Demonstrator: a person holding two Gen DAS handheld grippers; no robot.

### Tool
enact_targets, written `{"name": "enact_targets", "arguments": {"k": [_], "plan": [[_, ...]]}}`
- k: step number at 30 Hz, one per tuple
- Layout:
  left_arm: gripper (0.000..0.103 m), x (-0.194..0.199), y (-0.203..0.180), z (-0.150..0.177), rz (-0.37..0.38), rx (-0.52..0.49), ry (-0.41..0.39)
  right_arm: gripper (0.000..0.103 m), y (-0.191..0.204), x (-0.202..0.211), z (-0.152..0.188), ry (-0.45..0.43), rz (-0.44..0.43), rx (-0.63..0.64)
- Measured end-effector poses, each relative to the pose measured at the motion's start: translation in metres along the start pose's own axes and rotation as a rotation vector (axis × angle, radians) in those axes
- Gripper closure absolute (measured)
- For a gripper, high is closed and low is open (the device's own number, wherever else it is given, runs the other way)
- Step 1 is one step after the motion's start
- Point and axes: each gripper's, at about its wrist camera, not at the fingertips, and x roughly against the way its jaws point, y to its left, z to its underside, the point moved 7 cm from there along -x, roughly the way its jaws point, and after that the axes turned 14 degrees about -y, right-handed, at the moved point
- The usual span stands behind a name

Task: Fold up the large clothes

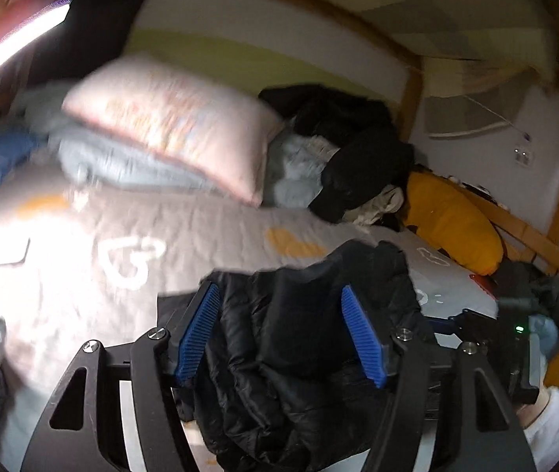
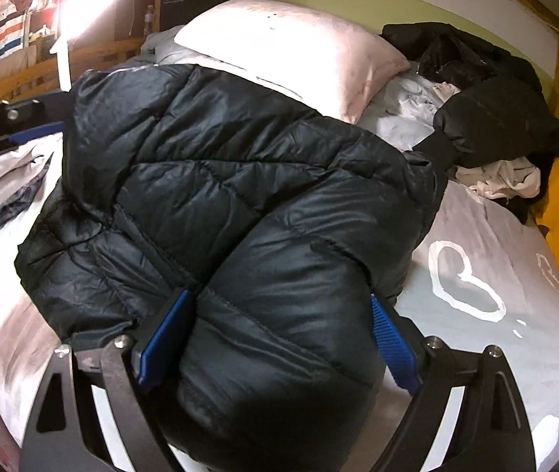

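Two wrist views show us mid-fold on a black puffer jacket (image 2: 240, 196), which lies on the grey bedspread (image 2: 495, 255) and fills the centre of the right view. Our right gripper (image 2: 279, 338), at the lower centre of that frame, has its blue pads (image 2: 391, 346) set wide on either side of a thick padded roll of the jacket; we cannot tell whether they press it or merely flank it. Our left gripper (image 1: 279, 334), low in its own blurred frame, stands with jaws parted around dark jacket fabric (image 1: 299, 334), the pads apparently clear of it. A pink pillow (image 2: 299, 47) and a heap of other dark clothes (image 2: 488, 98) occupy the upper part of the frame. We judge that one fold is being laid; the next move calls for a fresh hold on a free edge and a smoothing of the bulk.
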Motion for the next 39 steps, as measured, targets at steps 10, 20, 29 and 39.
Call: {"name": "enact_targets", "arguments": {"k": [10, 20, 29, 39], "plan": [[0.021, -0.044, 0.014, 0.048, -0.187, -0.119, 0.209, 0.010, 0.009, 0.004, -0.009, -0.046, 0.090, 0.023], [0.020, -0.052, 0.046, 0.071, -0.340, -0.130, 0.280, 0.007, -0.067, 0.019, -0.014, -0.090, 0.071, -0.449], [0.020, -0.042, 0.044, 0.060, -0.240, -0.018, 0.210, 0.067, -0.056, 0.001, 0.008, 0.016, -0.045, -0.458], [0.008, -0.027, 0.007, 0.044, -0.206, -0.126, 0.126, 0.062, -0.030, 0.004, -0.003, -0.024, -0.053, -0.301]]}}
